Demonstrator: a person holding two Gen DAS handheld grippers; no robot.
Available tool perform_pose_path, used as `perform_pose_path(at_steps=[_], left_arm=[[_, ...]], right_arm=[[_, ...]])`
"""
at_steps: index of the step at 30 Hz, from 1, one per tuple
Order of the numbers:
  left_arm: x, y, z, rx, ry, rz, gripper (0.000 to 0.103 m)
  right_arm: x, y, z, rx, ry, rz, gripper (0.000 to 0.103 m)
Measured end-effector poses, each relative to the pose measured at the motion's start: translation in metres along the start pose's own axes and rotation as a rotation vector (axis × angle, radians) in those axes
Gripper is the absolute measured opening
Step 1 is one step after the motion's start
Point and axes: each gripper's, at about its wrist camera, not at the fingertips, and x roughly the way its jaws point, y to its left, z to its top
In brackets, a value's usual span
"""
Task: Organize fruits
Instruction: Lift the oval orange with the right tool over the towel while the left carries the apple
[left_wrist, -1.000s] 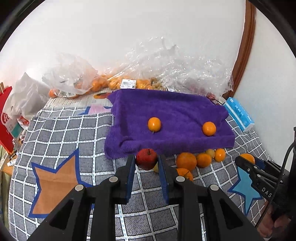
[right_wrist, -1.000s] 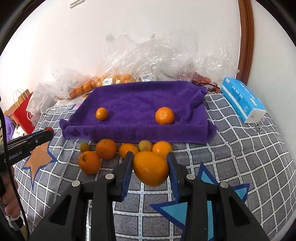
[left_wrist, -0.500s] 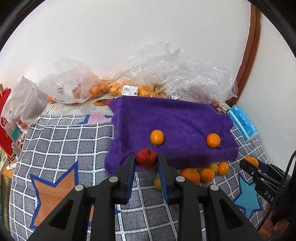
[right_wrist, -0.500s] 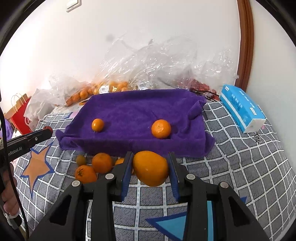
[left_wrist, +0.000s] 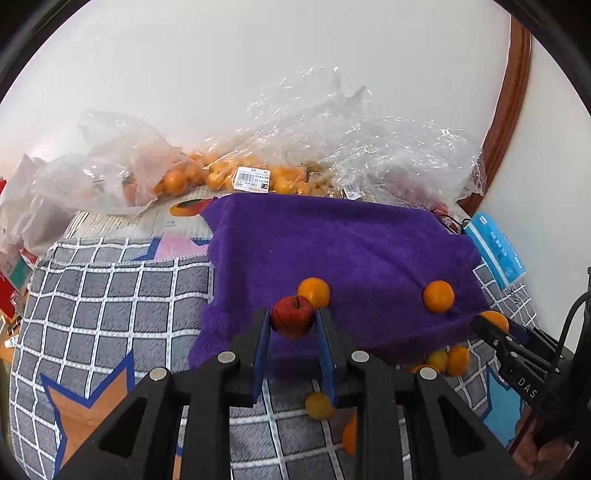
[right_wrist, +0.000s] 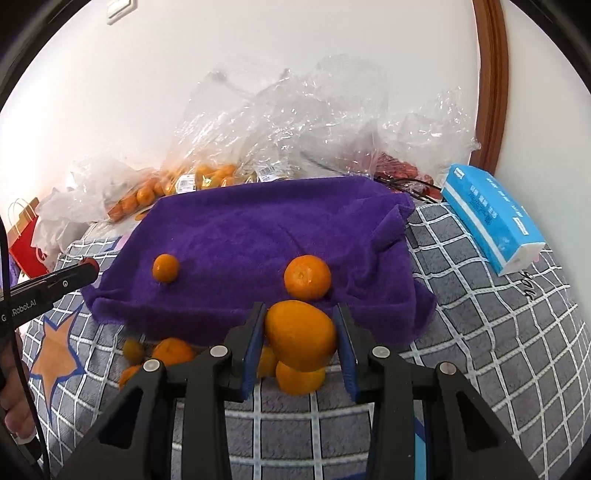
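Observation:
My left gripper (left_wrist: 292, 320) is shut on a small red apple (left_wrist: 293, 316) and holds it above the front edge of the purple towel (left_wrist: 332, 243). My right gripper (right_wrist: 300, 334) is shut on a large orange (right_wrist: 301, 336), also raised at the towel's (right_wrist: 258, 229) front edge. Two oranges lie on the towel, a small one (right_wrist: 166, 267) at the left and a bigger one (right_wrist: 307, 277) at the right. Several loose oranges (right_wrist: 173, 350) lie on the checked cloth in front of the towel. The right gripper also shows at the right of the left wrist view (left_wrist: 495, 325).
Clear plastic bags of oranges (left_wrist: 229, 173) pile up against the wall behind the towel. A blue tissue pack (right_wrist: 487, 218) lies at the right. A red paper bag (right_wrist: 26, 236) stands at the far left. The grey checked cloth (left_wrist: 110, 302) with star patches covers the surface.
Both grippers have risen and moved forward toward the towel, each carrying its fruit. The loose oranges on the cloth now sit lower, partly behind the fingers.

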Motion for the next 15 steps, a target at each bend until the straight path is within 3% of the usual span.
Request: perform_pose_path(at_steps=[15], left_arm=[[0.04,0.003,-0.002,-0.011,0.056,-0.007,0.024]], right_arm=[[0.038,-0.005,0.01,0.011,0.012,-0.02,0.037]])
